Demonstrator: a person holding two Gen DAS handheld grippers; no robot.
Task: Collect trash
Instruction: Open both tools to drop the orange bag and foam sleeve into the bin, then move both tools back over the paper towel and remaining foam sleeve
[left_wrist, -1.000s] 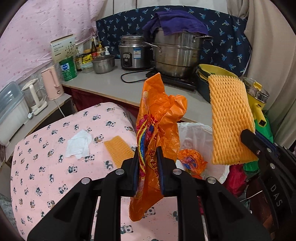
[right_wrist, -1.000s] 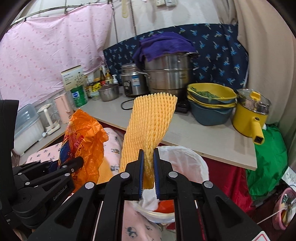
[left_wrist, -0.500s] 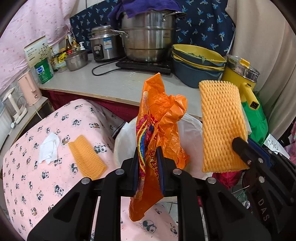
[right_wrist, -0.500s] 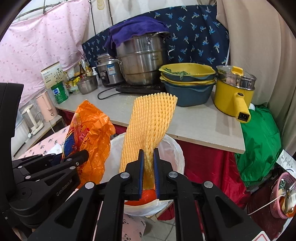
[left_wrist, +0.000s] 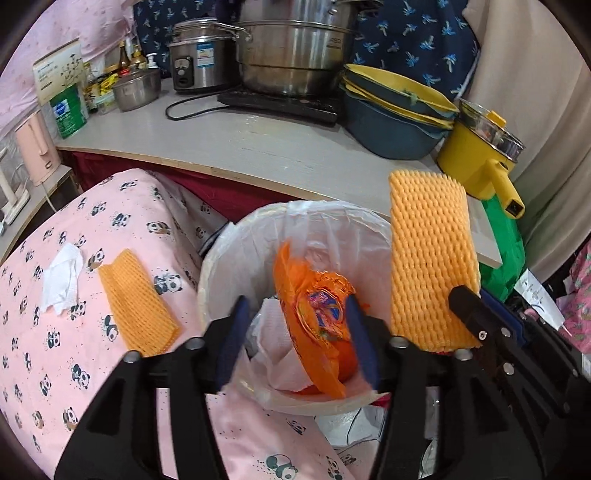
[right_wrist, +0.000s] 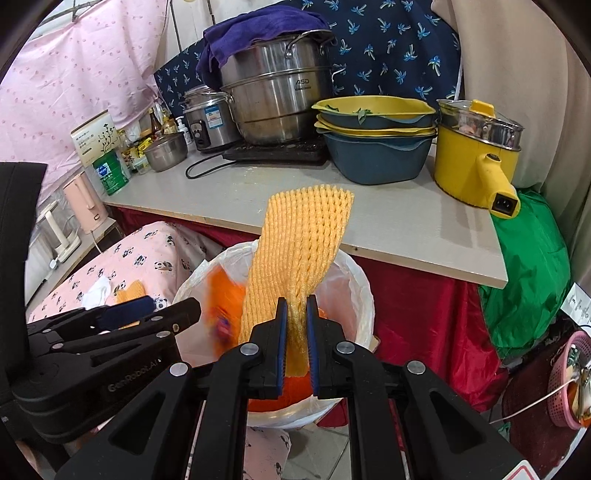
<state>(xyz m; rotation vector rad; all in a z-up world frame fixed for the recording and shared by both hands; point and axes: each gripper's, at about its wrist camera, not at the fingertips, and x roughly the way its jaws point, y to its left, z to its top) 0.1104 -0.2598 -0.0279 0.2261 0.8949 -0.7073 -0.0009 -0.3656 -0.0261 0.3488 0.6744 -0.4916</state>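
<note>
My left gripper (left_wrist: 295, 332) hangs over the white-lined trash bin (left_wrist: 229, 251). Its jaws are opening, and the orange plastic bag (left_wrist: 314, 325), blurred, drops between the parted pads into the bin. My right gripper (right_wrist: 295, 321) is shut on the lower end of a yellow foam net sleeve (right_wrist: 306, 236), which stands upright above the bin (right_wrist: 362, 288). That sleeve (left_wrist: 430, 258) shows at the right of the left wrist view. The left gripper (right_wrist: 170, 306) and the blurred bag (right_wrist: 221, 295) show at the left of the right wrist view.
Another foam net sleeve (left_wrist: 136, 306) and a crumpled white tissue (left_wrist: 62, 277) lie on the pink panda cloth (left_wrist: 55, 350) left of the bin. Behind the bin a counter (right_wrist: 388, 221) carries steel pots, stacked basins and a yellow pot (right_wrist: 476, 162). A green bag (right_wrist: 528, 273) sits at the right.
Both grippers have sunk toward the bin. The left jaws have parted and the orange bag has slipped down out of them into the bin. The right gripper still holds the foam net.
</note>
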